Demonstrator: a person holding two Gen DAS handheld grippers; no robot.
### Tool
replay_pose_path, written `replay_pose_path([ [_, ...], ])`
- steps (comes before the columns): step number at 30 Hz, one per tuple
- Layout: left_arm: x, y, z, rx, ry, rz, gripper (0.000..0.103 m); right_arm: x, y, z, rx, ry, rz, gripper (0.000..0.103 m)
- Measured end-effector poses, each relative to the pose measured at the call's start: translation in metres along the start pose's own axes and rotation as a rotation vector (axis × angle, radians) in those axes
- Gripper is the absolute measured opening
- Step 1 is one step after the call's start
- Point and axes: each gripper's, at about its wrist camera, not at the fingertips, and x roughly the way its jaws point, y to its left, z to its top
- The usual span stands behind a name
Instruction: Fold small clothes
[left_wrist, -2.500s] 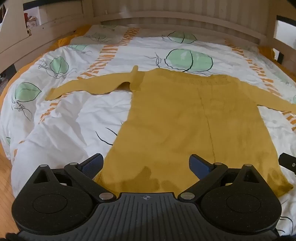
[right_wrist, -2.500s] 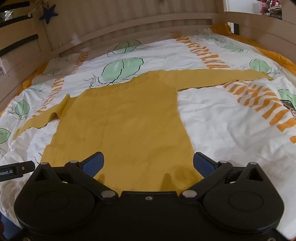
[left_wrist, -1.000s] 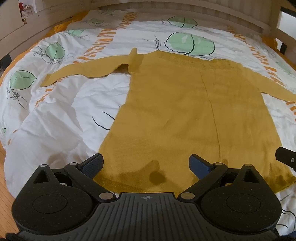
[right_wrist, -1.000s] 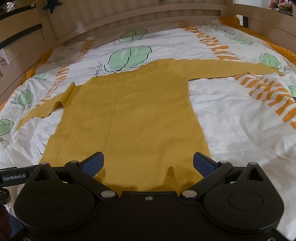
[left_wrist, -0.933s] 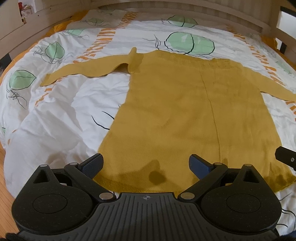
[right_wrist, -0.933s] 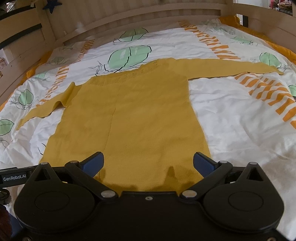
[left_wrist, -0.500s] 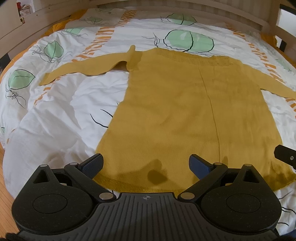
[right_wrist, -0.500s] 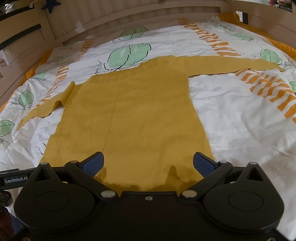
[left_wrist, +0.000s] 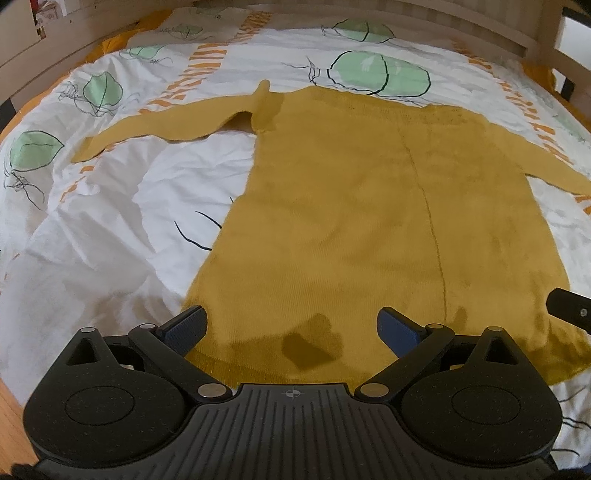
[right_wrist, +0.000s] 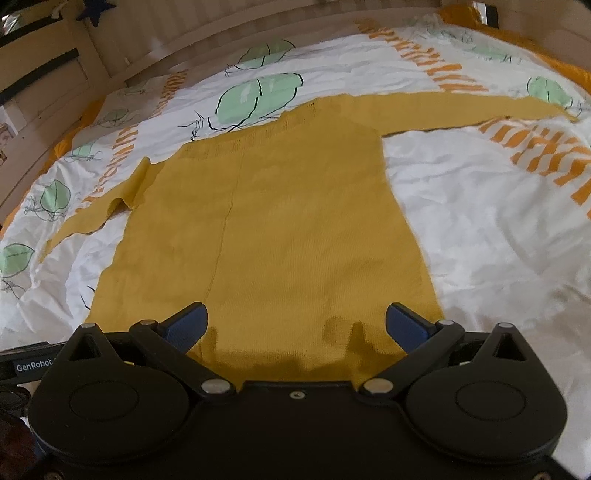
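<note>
A mustard-yellow long-sleeved sweater (left_wrist: 369, 221) lies flat on the bed, hem toward me, both sleeves spread out sideways. It also shows in the right wrist view (right_wrist: 280, 229). My left gripper (left_wrist: 291, 325) is open and empty, just above the left part of the hem. My right gripper (right_wrist: 295, 323) is open and empty, just above the right part of the hem. The left sleeve (left_wrist: 166, 122) has a small fold at the armpit. The right sleeve (right_wrist: 461, 110) lies straight. A part of the right gripper (left_wrist: 569, 312) shows at the left view's right edge.
The white duvet (left_wrist: 110, 240) with green leaves and orange stripes is wrinkled to the left of the sweater. A wooden bed rail (right_wrist: 221, 40) runs round the far side. Wooden floor (left_wrist: 11, 424) shows at the bed's near left edge.
Both grippers have moved lower and closer over the hem, so the sweater fills more of each view. Both stay open. The sweater has not moved.
</note>
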Motion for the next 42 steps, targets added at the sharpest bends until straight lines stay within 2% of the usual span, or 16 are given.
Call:
replay_pose_path([
  [2,0.004,0.007,0.003,-0.024,0.000,-0.023,0.091,0.004,-0.002,0.001,0.006,0.003,0.005,0.102],
  [6,0.012,0.026,0.013,-0.107,-0.003,-0.089,0.091,0.009,-0.001,0.005,-0.015,-0.005,0.010,0.102],
  [10,0.020,0.051,0.026,-0.194,-0.044,-0.162,0.091,0.017,0.002,0.012,-0.056,-0.015,0.024,0.102],
  [15,0.030,0.076,0.050,-0.208,-0.104,-0.193,0.091,0.031,0.008,0.025,-0.094,-0.018,0.058,0.102],
  [19,0.039,0.103,0.077,-0.224,-0.153,-0.213,0.091,0.047,0.010,0.039,-0.082,-0.017,0.124,0.102],
  [24,0.048,0.145,0.115,-0.263,-0.208,-0.172,0.091,0.063,0.018,0.056,-0.079,-0.064,0.190,0.102],
  [28,0.062,0.187,0.147,-0.304,-0.240,-0.101,0.091,0.074,0.024,0.070,-0.071,-0.126,0.223,0.102],
  [31,0.079,0.221,0.163,-0.356,-0.233,-0.060,0.091,0.089,0.028,0.081,-0.049,-0.097,0.248,0.102],
  [38,0.130,0.293,0.165,-0.527,-0.170,0.006,0.091,0.112,0.042,0.092,-0.069,-0.071,0.250,0.102],
  [42,0.153,0.324,0.160,-0.603,-0.131,0.012,0.090,0.121,0.046,0.097,-0.070,-0.058,0.261,0.102],
])
